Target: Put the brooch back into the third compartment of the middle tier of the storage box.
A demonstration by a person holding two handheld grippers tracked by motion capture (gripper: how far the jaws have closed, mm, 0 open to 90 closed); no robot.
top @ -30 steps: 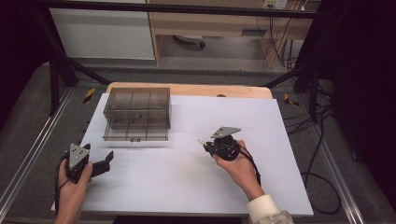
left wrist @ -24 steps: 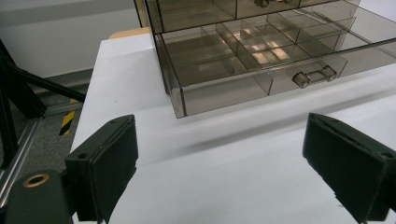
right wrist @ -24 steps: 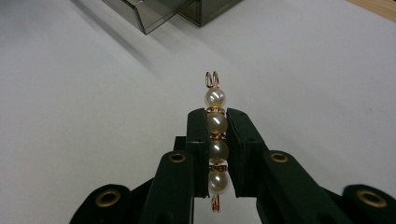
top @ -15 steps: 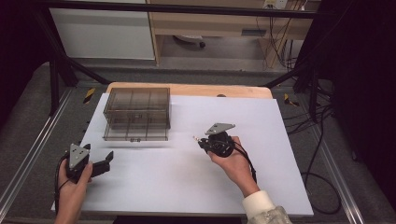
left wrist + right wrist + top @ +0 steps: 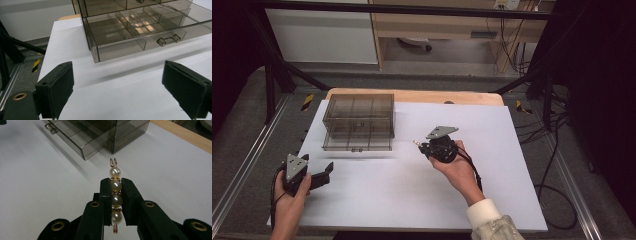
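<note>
My left hand-held gripper (image 5: pixel 319 178) sits at the near left edge of the desk (image 5: pixel 512 200), jaws spread wide with nothing between them, in the same place as a second ago. In its own view it faces the smoked clear drawer box (image 5: pixel 135 27), whose lower drawer (image 5: pixel 125 42) stands pulled out with its dividers and small handle (image 5: pixel 168 40) showing.

Farther right, my right hand-held gripper (image 5: pixel 424 148) has crept left and slightly up across the white sheet toward that box since a second ago. I judge this as the carry leg: the piece is lifted and heading for the open drawer, with a gap left to cover.

The right hand-held gripper is clenched on a pearl bar clip (image 5: pixel 115 195), 4 pearls in a row on copper wire. Its long axis runs straight along the jaws, parallel to them, sticking out past the tips. The far end with 2 small wire loops points forward toward the box's near corner; the other end hangs back between the jaws.
</note>
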